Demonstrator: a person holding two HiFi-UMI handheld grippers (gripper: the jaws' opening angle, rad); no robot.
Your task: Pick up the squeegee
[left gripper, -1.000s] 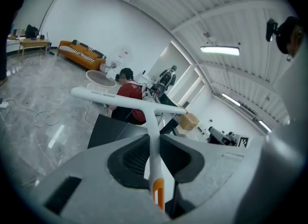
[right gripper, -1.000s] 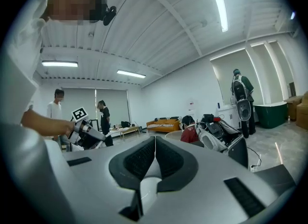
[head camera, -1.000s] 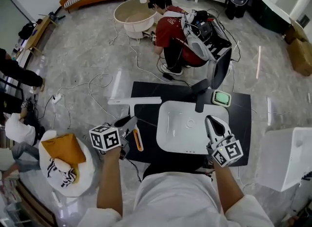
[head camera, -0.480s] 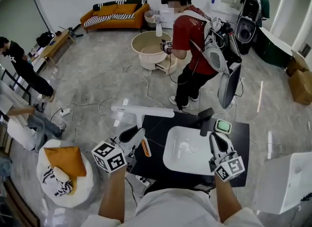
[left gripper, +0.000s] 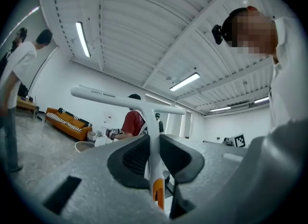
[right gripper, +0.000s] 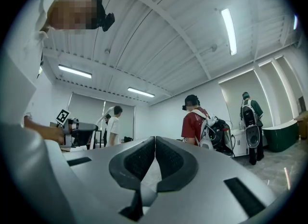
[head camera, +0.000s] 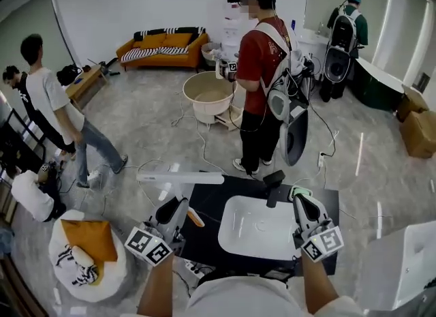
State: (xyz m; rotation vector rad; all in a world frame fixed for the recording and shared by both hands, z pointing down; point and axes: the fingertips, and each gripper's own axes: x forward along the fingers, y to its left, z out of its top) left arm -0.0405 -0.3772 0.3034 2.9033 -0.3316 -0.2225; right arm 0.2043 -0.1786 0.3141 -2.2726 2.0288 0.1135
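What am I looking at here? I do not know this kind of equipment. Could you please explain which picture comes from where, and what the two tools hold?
There is no robot here. A person holds a two-jaw hand tool, called a gripper, in each hand. The head view comes from a camera on the person's head, looking down. Each gripper view comes from a camera on that gripper, looking along its jaws. Below is a black countertop with a white basin and a black tap. The left gripper is closed on the handle of a white squeegee and holds it in the air. The right gripper is closed and empty.
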